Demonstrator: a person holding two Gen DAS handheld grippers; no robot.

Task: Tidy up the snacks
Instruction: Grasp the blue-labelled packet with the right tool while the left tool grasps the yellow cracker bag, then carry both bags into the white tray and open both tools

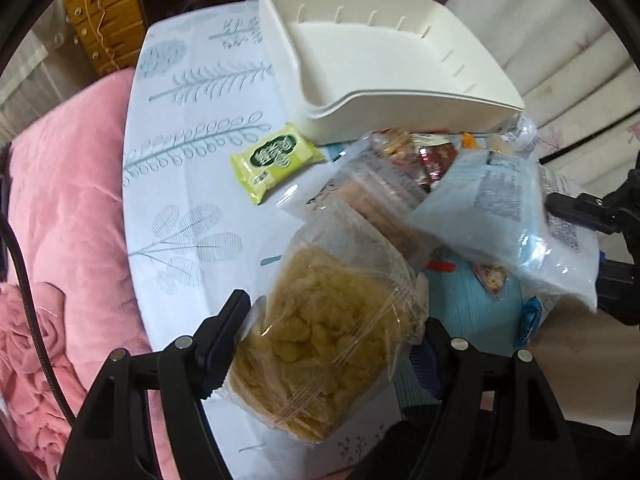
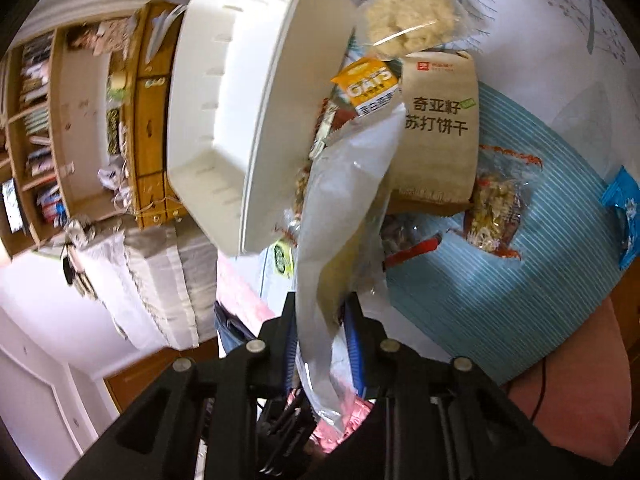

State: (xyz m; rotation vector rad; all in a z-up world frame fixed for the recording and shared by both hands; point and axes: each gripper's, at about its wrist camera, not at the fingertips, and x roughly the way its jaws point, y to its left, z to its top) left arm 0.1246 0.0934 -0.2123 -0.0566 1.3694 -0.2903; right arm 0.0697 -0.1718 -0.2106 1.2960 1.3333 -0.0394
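Note:
My left gripper [image 1: 332, 344] is shut on a clear bag of yellow puffed snack [image 1: 328, 344], held above the table. My right gripper [image 2: 324, 320] is shut on a pale blue-white snack packet [image 2: 344, 208], which also shows at the right of the left wrist view [image 1: 500, 216]. A white storage bin [image 1: 380, 60] stands empty at the far side of the table; it also shows in the right wrist view [image 2: 248, 112]. A green wafer packet [image 1: 274, 160] lies in front of the bin.
More snacks lie on a blue striped mat [image 2: 500, 280]: a beige cracker pack [image 2: 438, 132], an orange oats bar [image 2: 368, 84], a nut packet [image 2: 494, 208], a small blue packet [image 2: 624, 216], a clear puffed-snack bag [image 2: 412, 20]. A pink blanket [image 1: 68, 240] borders the table on the left.

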